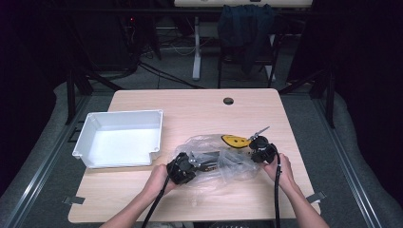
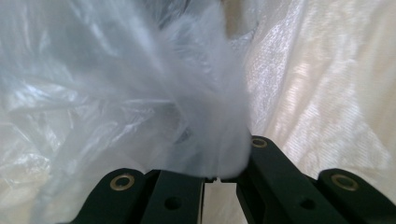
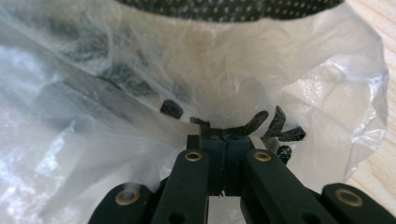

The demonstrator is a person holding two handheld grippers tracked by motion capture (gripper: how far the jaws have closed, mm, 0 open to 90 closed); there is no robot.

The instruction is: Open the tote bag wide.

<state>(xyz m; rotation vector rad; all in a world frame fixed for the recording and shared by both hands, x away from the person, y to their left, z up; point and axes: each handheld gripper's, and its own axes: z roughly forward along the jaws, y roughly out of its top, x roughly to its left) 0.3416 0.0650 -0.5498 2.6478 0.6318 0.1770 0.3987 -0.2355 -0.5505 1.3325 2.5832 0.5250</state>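
both hand-held grippers, left (image 1: 182,167) and right (image 1: 262,151), clench the plastic bag (image 1: 214,159) between them.

plastic bag (image 1: 216,159): 1 | white bin (image 1: 121,137): 1 | yellow-handled tool (image 1: 236,140): 1

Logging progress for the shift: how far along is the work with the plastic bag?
Done: both grippers, left and right, are shut on the clear plastic bag. In hand: holding it between them on the table. Left: the yellow-handled tool sits at the bag's far edge; the white bin is empty.
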